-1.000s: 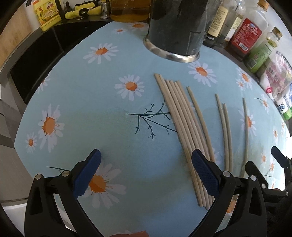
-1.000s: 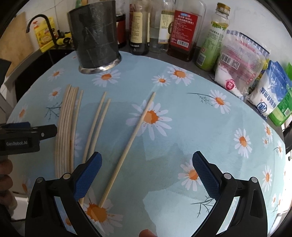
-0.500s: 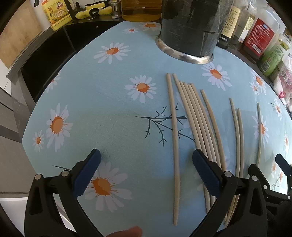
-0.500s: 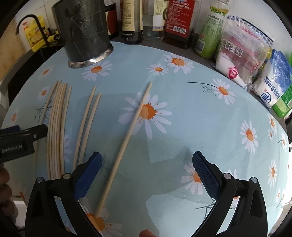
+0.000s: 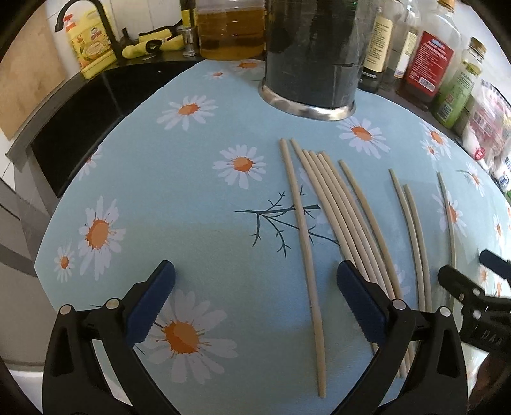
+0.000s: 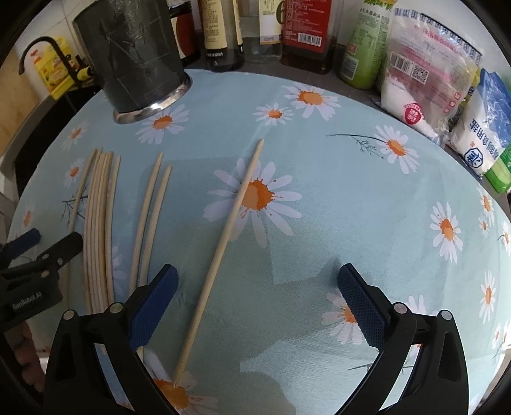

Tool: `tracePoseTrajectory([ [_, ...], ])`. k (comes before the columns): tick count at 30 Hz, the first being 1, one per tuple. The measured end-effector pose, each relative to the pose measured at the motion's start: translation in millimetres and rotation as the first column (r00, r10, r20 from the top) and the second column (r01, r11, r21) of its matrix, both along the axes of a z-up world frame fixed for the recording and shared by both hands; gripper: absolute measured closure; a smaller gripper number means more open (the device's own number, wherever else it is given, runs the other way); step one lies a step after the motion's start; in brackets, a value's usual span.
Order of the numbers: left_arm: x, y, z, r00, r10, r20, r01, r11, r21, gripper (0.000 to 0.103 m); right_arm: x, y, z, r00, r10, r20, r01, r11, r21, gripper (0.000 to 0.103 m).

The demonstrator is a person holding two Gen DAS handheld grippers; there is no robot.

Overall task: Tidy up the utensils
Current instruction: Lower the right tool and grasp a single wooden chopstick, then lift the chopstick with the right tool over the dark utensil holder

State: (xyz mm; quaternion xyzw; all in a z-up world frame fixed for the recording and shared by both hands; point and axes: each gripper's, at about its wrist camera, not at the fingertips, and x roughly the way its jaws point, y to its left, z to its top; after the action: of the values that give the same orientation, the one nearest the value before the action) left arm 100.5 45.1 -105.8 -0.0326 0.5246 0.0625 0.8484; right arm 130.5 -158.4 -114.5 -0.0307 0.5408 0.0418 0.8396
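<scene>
Underneath everything lies a light blue tablecloth (image 5: 198, 223) printed with white and orange daisies, spread over a counter. At its far edge stands a tall dark cylindrical holder (image 5: 311, 54) with a shiny metal base; in the right wrist view it sits at the upper left (image 6: 134, 54). Behind it runs a row of bottles (image 6: 306, 28) and, toward the right, bags of dry goods (image 6: 424, 70). A yellow bottle (image 5: 91, 44) stands beside a dark tap on the far left.

Pale wooden chopsticks lie flat on the cloth, all pointing roughly toward the holder. A tight bundle of chopsticks (image 5: 345, 210) lies near the middle of the left wrist view, with one chopstick (image 5: 305, 236) just to its left, slightly apart. Farther right lies a pair of chopsticks (image 5: 412, 230) side by side, and beyond them a single chopstick (image 6: 223, 245) on its own, crossing a large daisy.

The left gripper (image 5: 255, 300) hovers low over the cloth with its blue-padded jaws wide apart and empty; the separated chopstick runs between them, closer to the right finger. The right gripper (image 6: 258, 303) is likewise spread wide and holds nothing, with the lone chopstick lying between its fingers, nearer the left one. Each gripper shows at the edge of the other's view.
</scene>
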Motion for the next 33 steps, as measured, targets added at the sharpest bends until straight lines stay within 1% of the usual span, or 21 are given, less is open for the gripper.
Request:
tracePoseTrajectory([
  [1,2.9,-0.1,0.2,1.000,-0.008,-0.002,0.008,1.000,0.000,0.006,-0.6,-0.3,0.7,1.000,-0.006,0.005,0.006,1.000,-0.003,0.012],
  [2,3.7,1.7,1.9,1.000,-0.019,-0.003,0.019,1.000,0.000,0.010,-3.3,-1.8,2.5,0.999,-0.022,0.025,0.022,1.000,-0.004,0.025],
  [3,2.1,2.1,4.1,0.999,-0.032,0.000,0.032,0.999,0.002,0.014,-6.1,-2.0,5.4,0.999,-0.017,0.044,0.018,1.000,-0.005,0.032],
  [4,3.6,0.8,6.7,0.999,-0.045,0.006,0.045,0.999,0.003,0.029,-6.9,0.2,7.1,0.999,0.007,0.046,-0.007,1.000,-0.006,0.045],
  [5,5.2,1.7,9.7,0.998,-0.055,0.021,0.055,0.998,0.005,0.052,-6.7,1.7,8.4,0.998,0.025,0.049,-0.024,1.000,-0.004,0.060],
  [6,5.1,3.6,11.2,0.998,-0.056,0.032,0.056,0.998,0.005,0.059,-6.9,1.7,9.7,0.998,0.026,0.052,-0.026,1.000,0.000,0.069],
  [7,3.7,5.1,12.2,0.998,-0.052,0.029,0.052,0.999,-0.001,0.071,-7.0,0.5,10.6,0.998,0.019,0.052,-0.019,1.000,0.006,0.086],
  [8,2.9,6.4,12.8,0.998,-0.055,0.025,0.056,0.998,-0.008,0.084,-6.7,-1.5,10.7,0.999,0.005,0.051,-0.005,1.000,0.009,0.098],
  [9,1.6,10.1,13.5,0.998,-0.059,0.018,0.059,0.998,-0.025,0.089,-6.6,-3.4,10.9,0.999,0.000,0.050,-0.001,1.000,0.010,0.098],
  [10,0.9,14.3,13.7,0.998,-0.057,0.014,0.058,0.997,-0.049,0.096,-5.9,-7.1,10.7,0.999,0.003,0.047,-0.004,1.000,0.030,0.098],
  [11,0.6,18.2,13.6,0.998,-0.059,0.013,0.060,0.995,-0.077,0.098,-5.1,-9.5,11.5,0.999,0.007,0.042,-0.009,0.999,0.045,0.098],
  [13,-1.4,25.2,12.9,0.997,-0.069,0.018,0.071,0.991,-0.111,0.098,-4.1,-13.3,11.9,0.999,0.015,0.033,-0.017,0.998,0.067,0.098],
  [16,-8.7,31.3,12.5,0.998,-0.053,0.033,0.057,0.986,-0.158,0.098,-6.5,-18.1,12.8,0.999,0.027,0.027,-0.029,0.995,0.096,0.098],
  [22,-17.8,34.6,14.2,0.999,-0.043,0.029,0.047,0.986,-0.160,0.098,-17.9,-24.7,22.0,0.998,0.037,0.059,-0.044,0.993,0.107,0.098],
  [24,-21.6,35.6,19.4,0.998,-0.042,0.051,0.050,0.986,-0.159,0.098,-21.9,-29.4,27.3,0.997,0.025,0.073,-0.035,0.989,0.141,0.098],
  [27,-26.9,38.1,27.7,0.996,-0.040,0.077,0.052,0.987,-0.150,0.098,-27.0,-33.3,35.3,0.996,0.010,0.093,-0.025,0.986,0.168,0.098],
  [31,-31.6,38.6,42.7,0.992,-0.034,0.120,0.047,0.993,-0.107,0.098,-33.0,-34.2,50.0,0.990,0.013,0.142,-0.039,0.983,0.181,0.098],
  [33,-33.0,40.9,52.7,0.989,-0.023,0.148,0.038,0.994,-0.102,0.098,-36.1,-33.2,58.2,0.985,0.022,0.172,-0.053,0.982,0.180,0.098],
])
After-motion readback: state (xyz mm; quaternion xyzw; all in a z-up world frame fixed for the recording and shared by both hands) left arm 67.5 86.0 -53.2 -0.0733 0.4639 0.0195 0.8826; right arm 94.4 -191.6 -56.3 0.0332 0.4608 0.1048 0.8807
